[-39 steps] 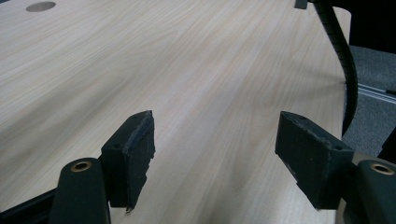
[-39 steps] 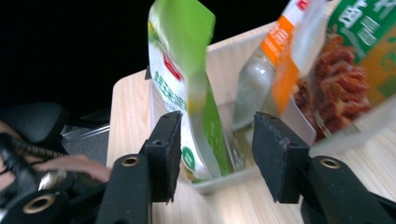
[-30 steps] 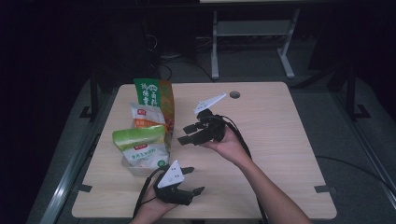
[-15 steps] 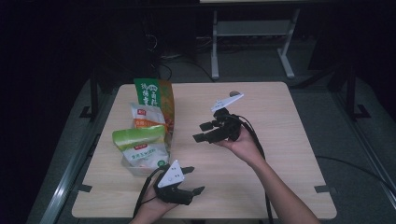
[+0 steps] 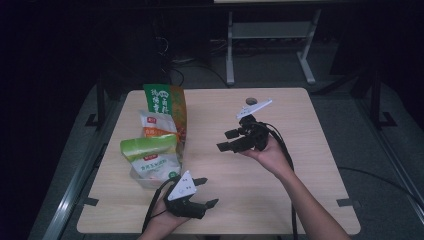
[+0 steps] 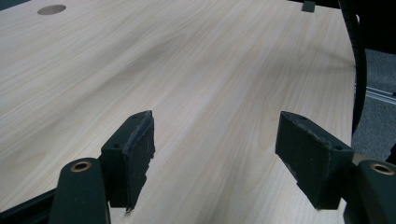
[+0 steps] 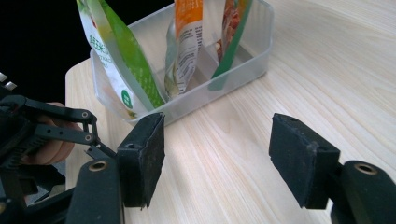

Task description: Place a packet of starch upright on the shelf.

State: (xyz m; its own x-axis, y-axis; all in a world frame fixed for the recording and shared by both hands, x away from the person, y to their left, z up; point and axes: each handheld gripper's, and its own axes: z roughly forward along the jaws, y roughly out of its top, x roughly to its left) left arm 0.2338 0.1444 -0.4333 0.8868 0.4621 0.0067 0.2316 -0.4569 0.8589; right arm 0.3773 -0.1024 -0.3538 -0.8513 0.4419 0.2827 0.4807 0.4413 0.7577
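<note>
Upright, three snack pouches (image 7: 187,42) in clear tub (image 7: 252,56).

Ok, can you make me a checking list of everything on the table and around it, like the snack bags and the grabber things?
Surface: light wooden table, with a round hole near its far edge.
Job's things: clear plastic bin at the table's left, holding three upright snack bags: light green bag nearest, white and orange bag in the middle, dark green bag farthest.
Clutter: nothing seen.
Grippers: left gripper open, holding nothing, at the near edge; right gripper open, holding nothing, jaws just been opening, pointing at the bin.
Cables: black cable trails from the right gripper along the forearm.
Surroundings: dark room, white metal frame behind the table.
</note>
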